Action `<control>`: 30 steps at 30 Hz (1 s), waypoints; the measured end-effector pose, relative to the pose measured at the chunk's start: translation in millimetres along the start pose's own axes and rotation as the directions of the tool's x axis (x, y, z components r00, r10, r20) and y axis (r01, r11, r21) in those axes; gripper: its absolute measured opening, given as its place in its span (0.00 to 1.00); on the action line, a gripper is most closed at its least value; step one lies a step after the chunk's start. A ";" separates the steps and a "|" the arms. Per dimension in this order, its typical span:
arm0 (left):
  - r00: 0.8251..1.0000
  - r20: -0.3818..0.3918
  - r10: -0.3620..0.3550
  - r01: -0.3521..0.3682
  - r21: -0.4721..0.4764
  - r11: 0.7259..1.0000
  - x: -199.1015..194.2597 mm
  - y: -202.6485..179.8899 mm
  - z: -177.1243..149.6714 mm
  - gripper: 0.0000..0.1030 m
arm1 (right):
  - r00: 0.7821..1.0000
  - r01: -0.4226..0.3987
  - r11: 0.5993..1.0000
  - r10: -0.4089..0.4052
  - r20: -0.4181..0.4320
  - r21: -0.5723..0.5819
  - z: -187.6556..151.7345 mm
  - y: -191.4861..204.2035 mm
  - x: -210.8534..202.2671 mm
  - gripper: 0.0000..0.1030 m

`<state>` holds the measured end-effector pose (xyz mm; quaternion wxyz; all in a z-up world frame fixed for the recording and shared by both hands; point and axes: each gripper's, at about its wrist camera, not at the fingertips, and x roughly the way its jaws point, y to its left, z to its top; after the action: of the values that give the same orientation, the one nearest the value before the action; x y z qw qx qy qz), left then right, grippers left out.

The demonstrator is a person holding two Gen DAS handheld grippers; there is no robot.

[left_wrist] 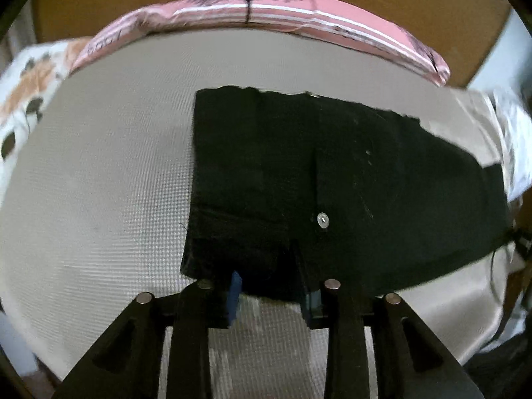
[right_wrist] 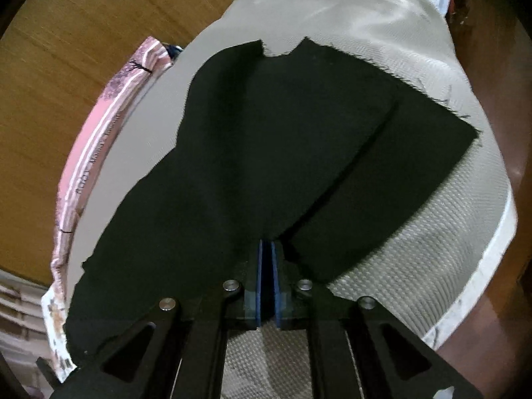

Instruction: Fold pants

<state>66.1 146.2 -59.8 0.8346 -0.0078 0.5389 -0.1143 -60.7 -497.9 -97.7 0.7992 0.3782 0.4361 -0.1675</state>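
Black pants [left_wrist: 332, 179] lying folded on a beige woven mat [left_wrist: 99, 183], pink striped cloth [left_wrist: 266, 10] along its far edge, left gripper [left_wrist: 271, 294] with jaws parted around the near hem, right gripper [right_wrist: 267, 279] pinched shut on the pants' edge

- Left wrist view looks steeply down along the left gripper [left_wrist: 271, 294], close above the black pants [left_wrist: 332, 173] on the beige bed cover [left_wrist: 99, 166].
- Right wrist view looks down along the right gripper [right_wrist: 267, 266], equally near.
- Both share the pants, the cover and the pink pillow [left_wrist: 266, 10].
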 end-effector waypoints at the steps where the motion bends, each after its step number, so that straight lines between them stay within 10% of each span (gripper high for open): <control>1: 1.000 0.004 0.002 -0.002 0.018 1.000 -3.9 -2.5 -2.0 0.34 | 1.000 -0.022 1.000 0.022 -0.004 0.012 0.6 -3.1 0.3 0.08; 11: 0.993 0.119 0.016 -0.045 0.250 0.967 -65.4 -52.6 -11.6 0.34 | 0.992 -0.118 0.990 0.115 0.043 0.077 16.7 -31.0 1.2 0.08; 16: 0.984 0.127 -0.126 0.075 0.344 0.936 -58.8 -106.3 7.5 0.36 | 0.991 -0.109 0.989 0.099 0.093 0.102 34.6 -53.0 -2.3 0.10; 22: 0.950 0.067 -0.305 0.233 0.500 0.834 -25.6 -198.6 27.2 0.40 | 0.987 -0.124 0.981 0.106 0.123 0.151 58.4 -75.4 -0.8 0.10; 30: 0.934 -0.022 -0.356 0.269 0.701 0.661 13.8 -314.7 20.4 0.42 | 0.987 -0.134 0.980 0.118 0.110 0.147 83.3 -80.6 5.5 0.10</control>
<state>32.5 -165.3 -20.8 0.7736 0.2062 0.3972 -0.4486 -58.3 -613.0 -111.3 0.7976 0.4568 0.3560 -0.1688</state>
